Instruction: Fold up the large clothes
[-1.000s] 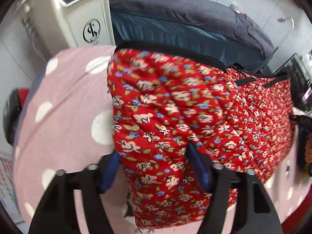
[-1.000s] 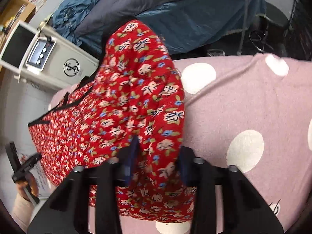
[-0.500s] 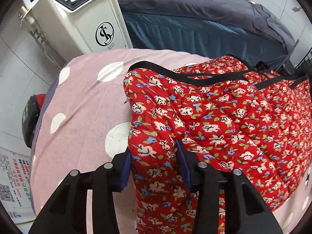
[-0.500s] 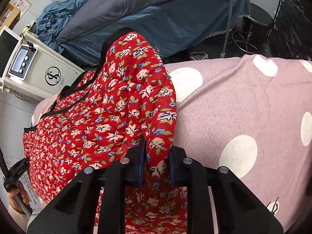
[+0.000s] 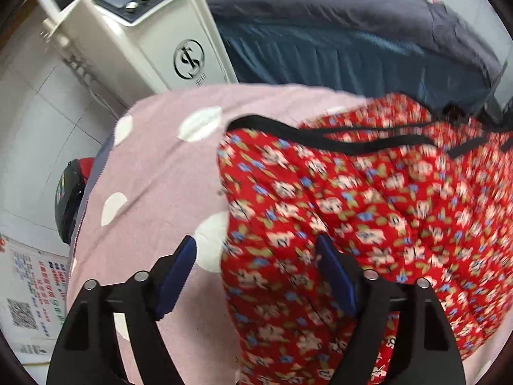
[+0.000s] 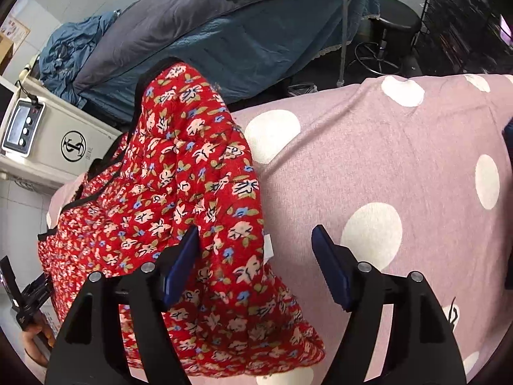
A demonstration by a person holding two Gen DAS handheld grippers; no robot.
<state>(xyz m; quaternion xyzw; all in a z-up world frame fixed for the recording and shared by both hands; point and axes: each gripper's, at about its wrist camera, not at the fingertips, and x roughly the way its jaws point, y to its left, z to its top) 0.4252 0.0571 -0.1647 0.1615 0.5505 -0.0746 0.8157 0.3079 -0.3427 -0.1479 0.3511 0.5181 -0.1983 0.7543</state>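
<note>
**Letting go of the red floral garment on the dotted cover**

Looking down along both claws, we see a red quilted garment with small pink and blue flowers and black trim lying folded on a mauve knitted cover with large white dots, which spreads over the whole work surface. The garment sits toward the cover's far edge, its black-bound rim on the far side, with bare dotted cloth beside it in each view.

Our left gripper has just been opening; its blue pads stand apart, the garment's edge lies between them, and neither pad squeezes the fabric. Our right gripper has likewise just been opening: its jaws are spread, the left pad rests against the red cloth, the right pad hangs over bare mauve cover, and nothing is clamped.

Beyond the surface stands a cream floor-standing machine with a small screen, round buttons and a circular black logo. Behind it runs a couch draped in a grey-blue padded cover, with a crumpled blue cloth at one end. A black round stool on a chrome base stands on the dark floor near a black wire rack. White wall tiles show to the left.
</note>
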